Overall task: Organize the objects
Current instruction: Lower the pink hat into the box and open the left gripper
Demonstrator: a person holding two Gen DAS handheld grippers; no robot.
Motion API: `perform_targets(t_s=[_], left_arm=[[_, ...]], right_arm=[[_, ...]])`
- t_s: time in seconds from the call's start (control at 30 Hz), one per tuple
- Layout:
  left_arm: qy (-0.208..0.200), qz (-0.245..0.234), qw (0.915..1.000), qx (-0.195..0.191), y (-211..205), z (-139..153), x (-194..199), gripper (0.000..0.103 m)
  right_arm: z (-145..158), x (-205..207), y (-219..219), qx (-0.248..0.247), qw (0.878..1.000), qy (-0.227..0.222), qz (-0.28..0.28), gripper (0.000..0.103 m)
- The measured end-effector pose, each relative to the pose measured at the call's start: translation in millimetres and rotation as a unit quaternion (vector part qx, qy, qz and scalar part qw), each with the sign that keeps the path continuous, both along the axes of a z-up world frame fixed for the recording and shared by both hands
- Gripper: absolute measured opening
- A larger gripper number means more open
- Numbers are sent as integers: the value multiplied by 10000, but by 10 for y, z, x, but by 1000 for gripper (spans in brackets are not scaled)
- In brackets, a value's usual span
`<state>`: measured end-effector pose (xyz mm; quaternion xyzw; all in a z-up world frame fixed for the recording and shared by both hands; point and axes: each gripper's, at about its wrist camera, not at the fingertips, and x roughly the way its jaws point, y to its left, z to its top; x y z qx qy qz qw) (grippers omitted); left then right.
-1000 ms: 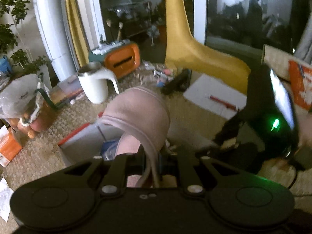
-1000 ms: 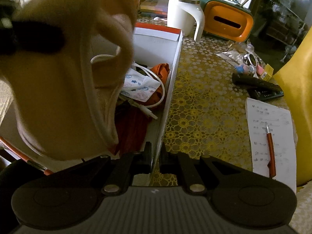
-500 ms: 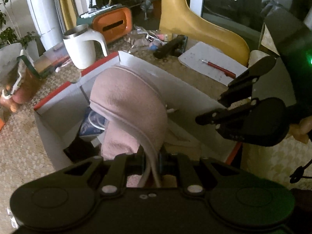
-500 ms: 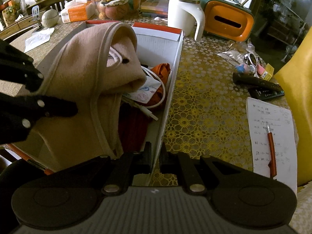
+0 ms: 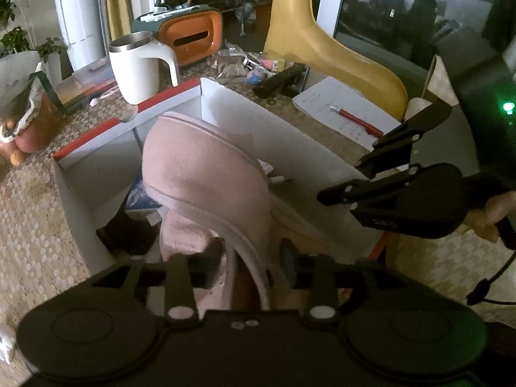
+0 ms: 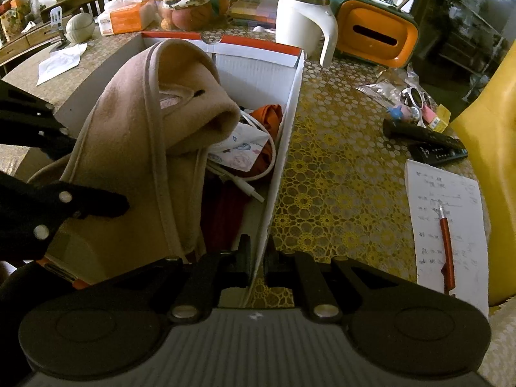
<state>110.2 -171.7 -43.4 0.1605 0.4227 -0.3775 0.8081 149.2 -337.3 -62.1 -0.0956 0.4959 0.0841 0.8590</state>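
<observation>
A pink fleece garment hangs into the white box with a red rim. My left gripper stands open, its fingers apart on either side of the garment's trim. In the right wrist view the garment drapes over the box's left part. My right gripper is shut on the box's right wall. Inside the box lie a white cable, an orange cloth and a printed pouch.
A white mug and an orange tissue holder stand behind the box. Two remotes, a paper sheet with a red pen, and small clutter lie right. A yellow chair and a fruit bag border the table.
My left gripper has lowered the garment into the box and its jaws have opened, releasing the trim. My right gripper has stayed clamped on the box wall.
</observation>
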Motion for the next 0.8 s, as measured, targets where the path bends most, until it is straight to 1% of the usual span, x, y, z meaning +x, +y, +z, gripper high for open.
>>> perform_targets(t_s=[0.03, 0.3, 0.47, 0.57, 0.7, 0.77, 0.8], left_arm=[[2, 5, 10000, -44, 26, 17, -18, 53], [-105, 150, 9992, -346, 243, 182, -105, 55], [-232, 246, 9983, -467, 397, 289, -139, 58], [-359, 433, 9970, -525, 539, 365, -152, 63], [-500, 796, 9938, -601, 786, 451, -115, 66], [-583, 1016, 9913, -607, 925, 478, -84, 72], [-624, 1130, 9898, -598, 995, 492, -64, 73]], right_arm=[[-1, -1, 0, 1, 10000, 4, -6, 7], [2, -16, 36, -70, 10000, 8, -21, 7], [-4, -17, 51, -118, 9999, 14, -11, 7], [-1, -14, 54, -132, 9999, 21, -11, 7], [1, -8, 60, -146, 9999, 32, -17, 7], [4, -10, 66, -157, 9999, 35, -19, 7], [5, -11, 69, -162, 9999, 40, -16, 7]])
